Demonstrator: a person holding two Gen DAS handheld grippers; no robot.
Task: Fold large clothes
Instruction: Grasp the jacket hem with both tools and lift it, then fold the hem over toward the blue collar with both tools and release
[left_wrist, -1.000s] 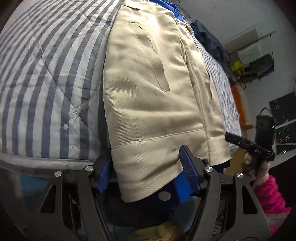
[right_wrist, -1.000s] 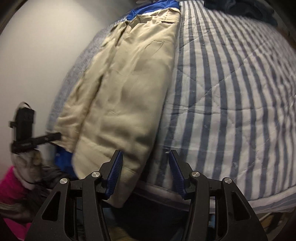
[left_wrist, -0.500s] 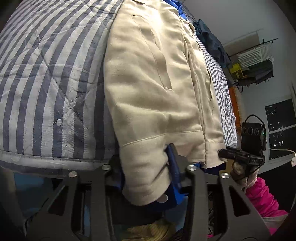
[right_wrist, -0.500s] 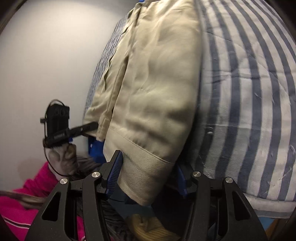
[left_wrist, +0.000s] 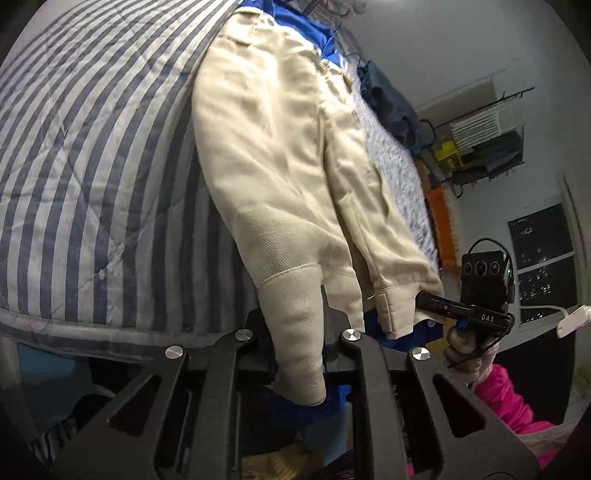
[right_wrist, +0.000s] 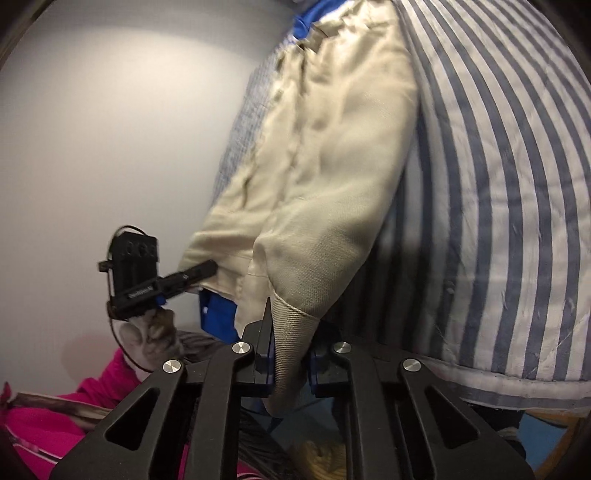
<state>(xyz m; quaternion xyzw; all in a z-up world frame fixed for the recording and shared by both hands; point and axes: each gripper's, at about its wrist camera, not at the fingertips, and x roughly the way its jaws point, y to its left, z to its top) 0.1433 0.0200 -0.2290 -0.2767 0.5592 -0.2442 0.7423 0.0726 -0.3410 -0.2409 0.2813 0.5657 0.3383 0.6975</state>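
Clamping jacket (left_wrist: 280, 192) hem: your left gripper (left_wrist: 297, 332) and right gripper (right_wrist: 290, 354) both narrowed since a second ago.

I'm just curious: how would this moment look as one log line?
step: grasp hem | left gripper: shut on beige jacket | right gripper: shut on beige jacket | striped quilt: beneath

wall (right_wrist: 110, 129): plain grey | bed (left_wrist: 92, 177): striped quilt | shelf (left_wrist: 480, 147) (cluttered) | window (left_wrist: 543, 258): dark
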